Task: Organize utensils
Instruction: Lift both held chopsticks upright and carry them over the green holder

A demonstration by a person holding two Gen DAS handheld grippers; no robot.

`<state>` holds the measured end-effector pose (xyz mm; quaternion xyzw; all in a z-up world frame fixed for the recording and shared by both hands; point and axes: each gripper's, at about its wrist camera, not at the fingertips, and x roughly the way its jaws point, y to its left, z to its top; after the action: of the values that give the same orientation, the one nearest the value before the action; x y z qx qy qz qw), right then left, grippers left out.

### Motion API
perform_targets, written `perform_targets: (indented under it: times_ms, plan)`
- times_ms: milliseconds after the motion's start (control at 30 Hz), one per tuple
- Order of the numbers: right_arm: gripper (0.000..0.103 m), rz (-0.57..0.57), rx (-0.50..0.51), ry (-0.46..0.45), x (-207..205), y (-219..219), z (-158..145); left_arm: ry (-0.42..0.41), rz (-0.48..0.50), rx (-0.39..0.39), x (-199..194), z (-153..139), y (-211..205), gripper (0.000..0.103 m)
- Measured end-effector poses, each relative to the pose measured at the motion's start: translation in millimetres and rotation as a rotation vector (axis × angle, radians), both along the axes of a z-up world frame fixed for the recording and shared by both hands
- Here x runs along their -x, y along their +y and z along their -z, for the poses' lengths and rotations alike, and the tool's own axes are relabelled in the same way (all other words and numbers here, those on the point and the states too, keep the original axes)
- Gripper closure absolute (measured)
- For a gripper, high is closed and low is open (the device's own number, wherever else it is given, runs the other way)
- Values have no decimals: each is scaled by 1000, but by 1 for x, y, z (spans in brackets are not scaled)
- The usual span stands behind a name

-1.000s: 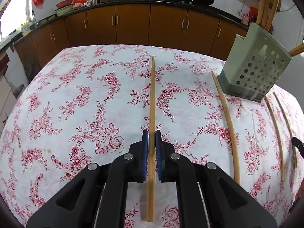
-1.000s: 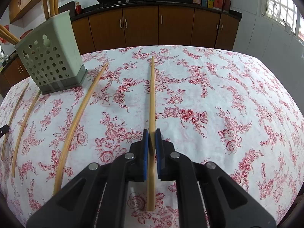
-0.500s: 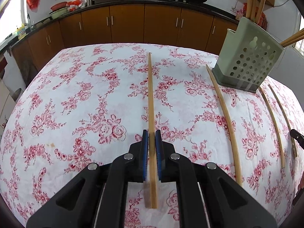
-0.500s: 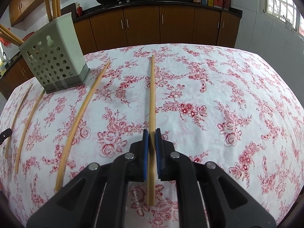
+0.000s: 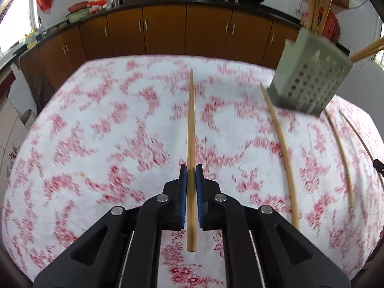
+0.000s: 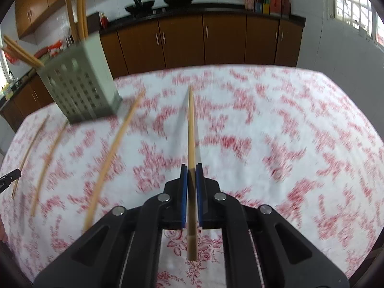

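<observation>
My left gripper is shut on a long wooden chopstick that points away over the floral tablecloth. My right gripper is shut on another chopstick, lifted above the cloth with its shadow beside it. A grey-green perforated utensil holder with several chopsticks standing in it sits at the right in the left wrist view; it also shows at the left in the right wrist view. Three loose chopsticks lie near it, one long one closest, also seen in the right wrist view.
Brown kitchen cabinets with a dark counter holding woks stand behind the table. The table's far edge runs in front of them. The other gripper's tip shows at the right edge and at the left edge.
Both grippers have lifted with their chopsticks still held; the table has dropped lower in both views and is motion-blurred. The holder looks nearer and higher.
</observation>
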<state>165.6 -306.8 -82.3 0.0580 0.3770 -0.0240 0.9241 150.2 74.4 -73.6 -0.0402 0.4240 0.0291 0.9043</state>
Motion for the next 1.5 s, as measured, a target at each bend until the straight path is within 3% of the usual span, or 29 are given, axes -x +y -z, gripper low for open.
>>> perform_targets:
  times_ms: [367,833,1267,1500]
  plan:
    - [95,1,-10,-185,9,-8,-74,-195,11,38,9,-83,6,95]
    - [95,-23,-11,-277,13,-2,-111,-322,83,59,14,-136,-13,96]
    - [95,-201,-90,-369,35,22,-189,-418,197,99,34,-185,-43,96]
    - [95,-283,-147,-388,44,31,-212,-469,245,140,36,-209,-64,96]
